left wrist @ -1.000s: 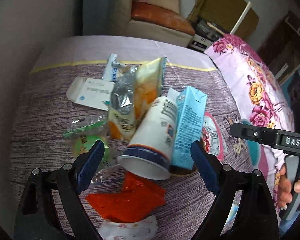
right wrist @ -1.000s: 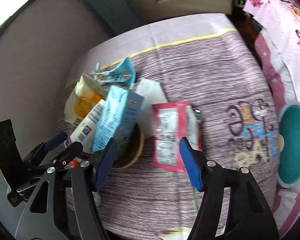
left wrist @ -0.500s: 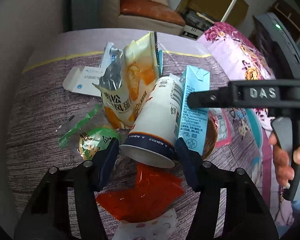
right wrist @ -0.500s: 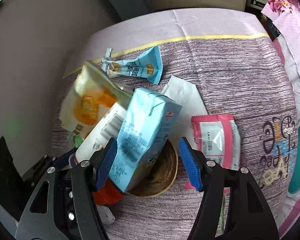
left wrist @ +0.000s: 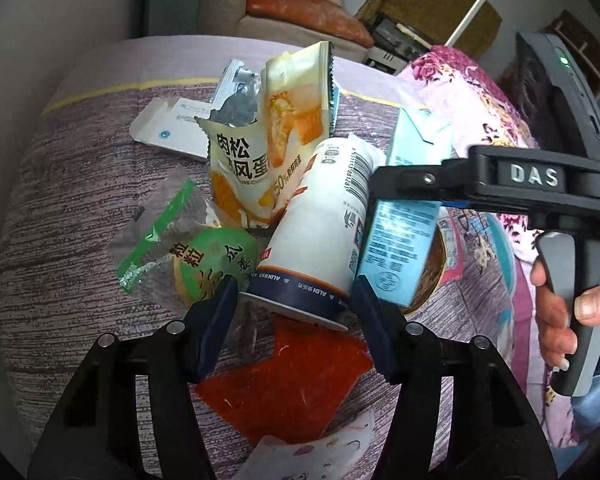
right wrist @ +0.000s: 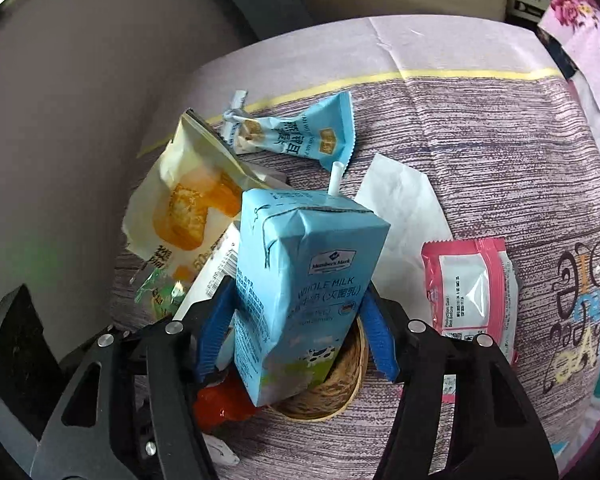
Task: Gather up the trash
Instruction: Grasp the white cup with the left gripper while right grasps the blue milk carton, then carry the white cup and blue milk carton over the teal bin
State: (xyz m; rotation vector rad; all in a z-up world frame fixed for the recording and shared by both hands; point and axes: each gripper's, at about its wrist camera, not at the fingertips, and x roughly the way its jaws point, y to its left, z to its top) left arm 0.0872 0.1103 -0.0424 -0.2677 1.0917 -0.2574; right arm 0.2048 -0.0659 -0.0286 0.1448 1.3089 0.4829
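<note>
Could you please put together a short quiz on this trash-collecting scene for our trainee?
1. Which item sits between the right gripper's pads? A) milk carton B) pink sachet C) orange snack bag
2. True or false: a straw sticks out of the milk carton's top.
3. What colour is the flat wrapper lying below the white cup that the left gripper flanks?
Key: 1 A, the jaws are closing on it; 2 true; 3 red.

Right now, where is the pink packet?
In the right wrist view, the pink packet lies flat on the tablecloth, right of the blue milk carton and beside the white paper.
</note>
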